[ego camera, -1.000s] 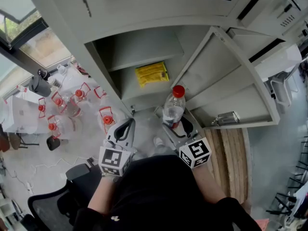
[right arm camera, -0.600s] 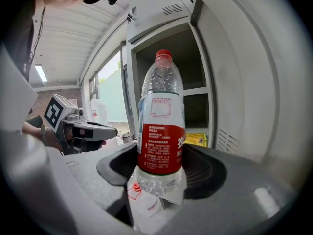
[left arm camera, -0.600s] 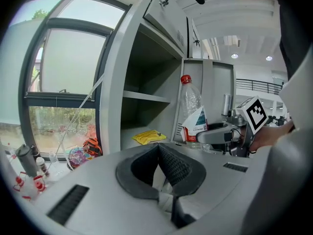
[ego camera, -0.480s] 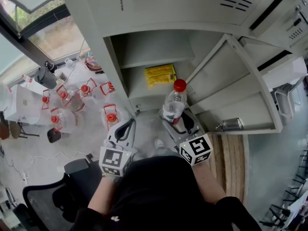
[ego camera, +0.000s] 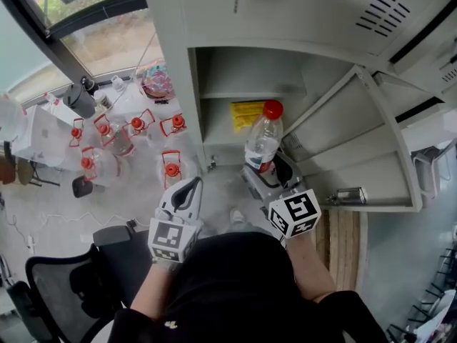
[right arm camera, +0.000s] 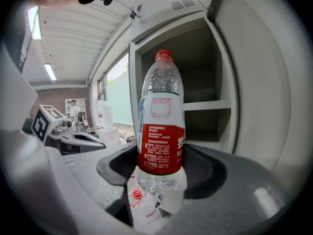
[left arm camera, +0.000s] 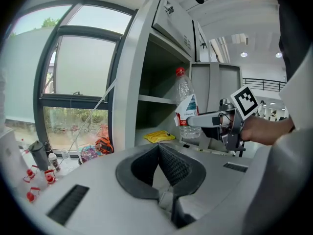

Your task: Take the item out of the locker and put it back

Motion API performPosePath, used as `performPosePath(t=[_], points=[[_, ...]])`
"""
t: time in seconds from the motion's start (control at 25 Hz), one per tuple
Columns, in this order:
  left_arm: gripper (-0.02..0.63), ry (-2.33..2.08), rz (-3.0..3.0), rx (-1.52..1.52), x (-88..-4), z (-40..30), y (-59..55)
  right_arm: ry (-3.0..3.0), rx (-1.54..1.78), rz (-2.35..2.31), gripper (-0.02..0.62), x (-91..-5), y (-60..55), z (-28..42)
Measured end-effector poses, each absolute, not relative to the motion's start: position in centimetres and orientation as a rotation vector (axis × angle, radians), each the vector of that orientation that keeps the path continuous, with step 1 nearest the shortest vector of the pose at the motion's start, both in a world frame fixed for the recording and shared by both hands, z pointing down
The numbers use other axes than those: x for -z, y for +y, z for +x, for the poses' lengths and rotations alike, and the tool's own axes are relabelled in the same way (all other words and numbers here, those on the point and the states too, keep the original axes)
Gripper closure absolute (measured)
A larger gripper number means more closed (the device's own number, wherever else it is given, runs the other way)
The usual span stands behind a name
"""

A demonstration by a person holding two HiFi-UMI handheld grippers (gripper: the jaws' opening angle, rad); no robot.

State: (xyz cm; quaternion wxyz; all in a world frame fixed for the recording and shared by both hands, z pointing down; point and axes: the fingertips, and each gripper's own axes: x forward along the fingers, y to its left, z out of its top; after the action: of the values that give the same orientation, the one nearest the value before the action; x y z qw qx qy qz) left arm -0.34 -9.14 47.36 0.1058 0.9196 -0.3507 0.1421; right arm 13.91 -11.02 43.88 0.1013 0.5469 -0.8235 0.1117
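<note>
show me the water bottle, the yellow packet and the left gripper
water bottle (right arm camera: 161, 146), right gripper view, red label
yellow packet (ego camera: 245, 115), head view, its middle
left gripper (ego camera: 191, 186), head view, between its fingertips

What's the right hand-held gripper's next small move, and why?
Probably ease the right hand-held gripper forward to the lower shelf of the open locker: it is shut on the upright bottle in front of the opening, and bare shelf shows beside the yellow packet.

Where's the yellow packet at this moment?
Head view, centre: the yellow packet lies inside the open locker under its shelf, just beyond the bottle held by the right gripper.
</note>
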Motion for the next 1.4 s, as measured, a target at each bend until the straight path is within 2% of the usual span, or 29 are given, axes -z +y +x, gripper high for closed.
performPosePath(t=[1.0, 1.4], points=[[0.591, -1.244, 2.620, -0.393, -46.7, -5.1, -8.1, -2.483, -0.161, 1.612, 0.321, -35.5, -18.3, 13.6], [0.591, -1.275, 2.604, -0.380, -46.5, -6.0, -8.3, -2.462, -0.177, 1.585, 0.321, -35.2, -19.4, 13.3]])
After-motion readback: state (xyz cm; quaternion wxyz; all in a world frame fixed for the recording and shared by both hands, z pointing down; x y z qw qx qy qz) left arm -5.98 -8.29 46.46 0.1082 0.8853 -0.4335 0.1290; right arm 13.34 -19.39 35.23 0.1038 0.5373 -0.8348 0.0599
